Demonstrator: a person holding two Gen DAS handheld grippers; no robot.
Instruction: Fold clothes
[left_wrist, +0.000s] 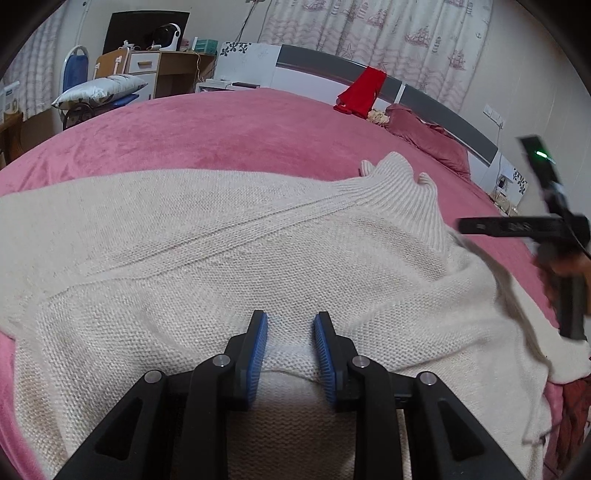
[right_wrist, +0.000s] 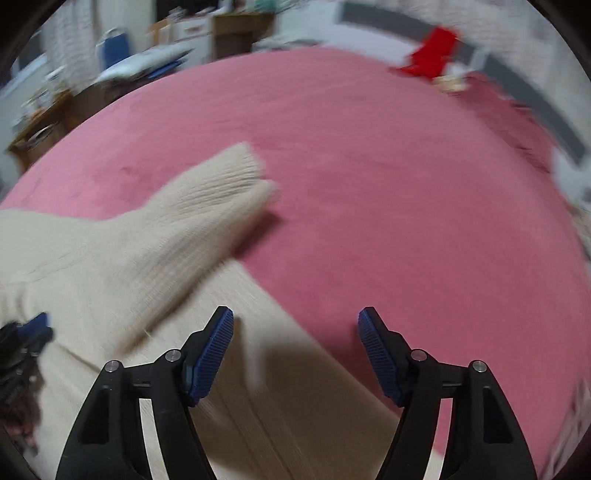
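A cream knit sweater (left_wrist: 229, 258) lies spread across the pink bed cover (left_wrist: 221, 133), its ribbed high collar (left_wrist: 399, 199) pointing to the far right. My left gripper (left_wrist: 290, 332) is low over the sweater's body, its blue pads closed on a raised fold of the knit. In the right wrist view, which is motion-blurred, my right gripper (right_wrist: 295, 332) stands open above the sweater's edge (right_wrist: 258, 332) and the cover, with nothing between its fingers. The ribbed collar (right_wrist: 207, 206) lies ahead to its left. The left gripper (right_wrist: 26, 339) shows at that view's left edge.
A red garment (left_wrist: 360, 92) hangs on the grey and white headboard (left_wrist: 424, 99). A dark pink pillow (left_wrist: 428, 136) lies beneath it. Beyond the bed's far left stand a chair with a silver cushion (left_wrist: 99, 88) and a desk (left_wrist: 173, 70). Curtains (left_wrist: 388, 33) hang behind.
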